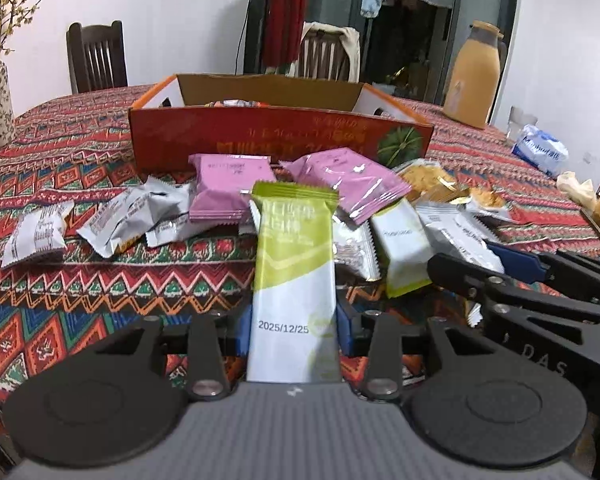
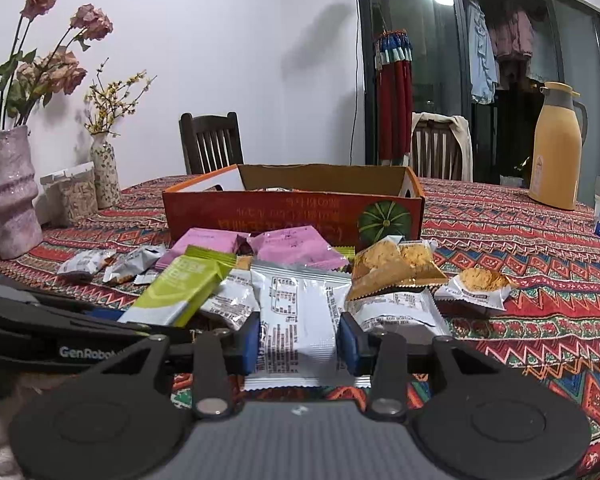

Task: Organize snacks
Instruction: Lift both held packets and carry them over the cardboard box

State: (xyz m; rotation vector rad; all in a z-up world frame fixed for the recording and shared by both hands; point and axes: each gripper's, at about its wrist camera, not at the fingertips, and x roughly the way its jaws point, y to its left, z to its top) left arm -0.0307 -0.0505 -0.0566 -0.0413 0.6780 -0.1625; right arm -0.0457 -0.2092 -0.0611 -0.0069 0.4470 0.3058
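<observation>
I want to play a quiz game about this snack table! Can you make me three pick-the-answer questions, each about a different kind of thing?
1. Where is the orange box?
A. behind the snack pile
B. on a chair
C. under the table

2. How many pink packets lie by the box?
A. none
B. two
C. six

3. What is the left gripper doing?
A. standing open with nothing in it
B. clamping a green-and-white packet
C. clamping the flask

Answers:
1. A: the box stands on the tablecloth just past the packets.
2. B: two pink packets lie side by side in front of the box.
3. B: the blue pads press both sides of the green-and-white packet, while the right gripper clamps a silver packet.
</observation>
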